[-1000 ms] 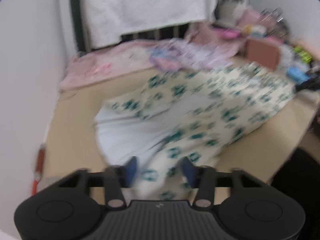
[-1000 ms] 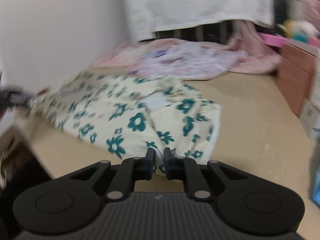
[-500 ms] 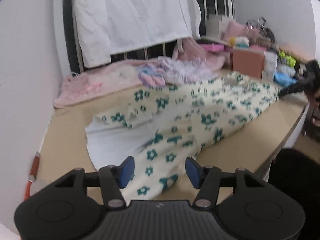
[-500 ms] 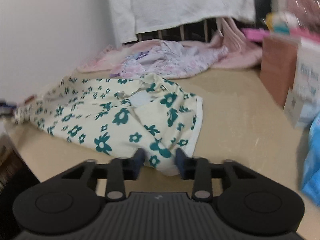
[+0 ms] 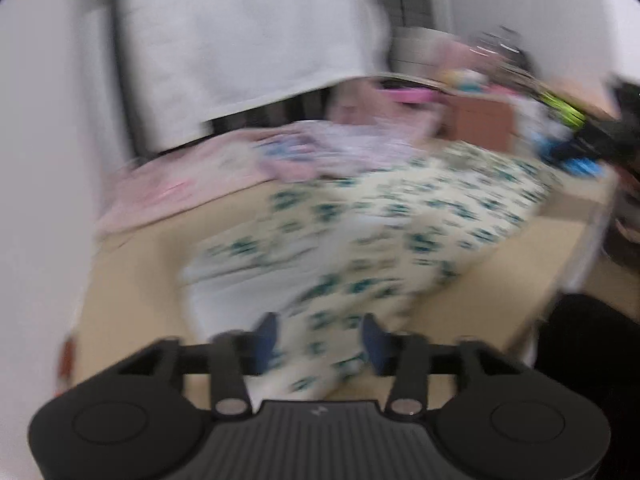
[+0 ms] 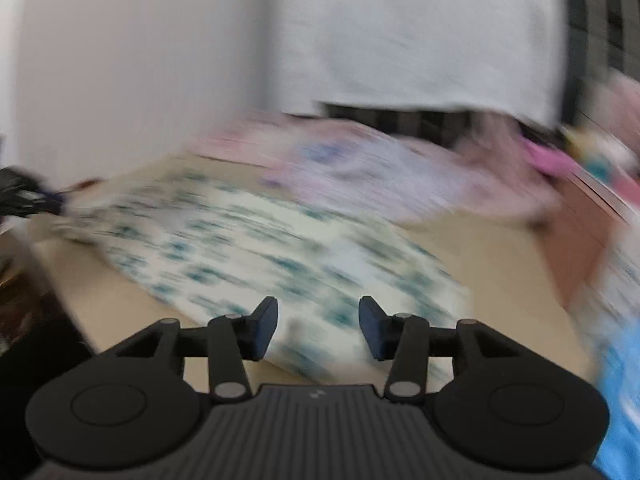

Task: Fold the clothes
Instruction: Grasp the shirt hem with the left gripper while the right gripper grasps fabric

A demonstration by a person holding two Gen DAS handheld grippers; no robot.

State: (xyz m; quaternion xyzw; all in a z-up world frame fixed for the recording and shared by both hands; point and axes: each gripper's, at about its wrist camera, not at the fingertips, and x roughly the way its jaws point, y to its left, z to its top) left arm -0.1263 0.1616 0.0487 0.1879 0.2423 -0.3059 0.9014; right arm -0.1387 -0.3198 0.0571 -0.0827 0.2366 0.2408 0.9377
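Garment (image 6: 256,248) on table (image 6: 500,264) | right gripper (image 6: 318,328) jaws opening, unclamped

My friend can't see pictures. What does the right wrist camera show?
A blurry view: the right claw, its jaws opening and gripping nothing, sits over the near edge of a cream garment with teal flowers spread on a tan table. Pink and lilac clothes lie behind it, under a hanging white cloth.

Garment (image 5: 400,240) cream, teal flower print – table (image 5: 136,280) tan – hanging cloth (image 5: 248,40) white – box (image 5: 484,124) reddish-brown.
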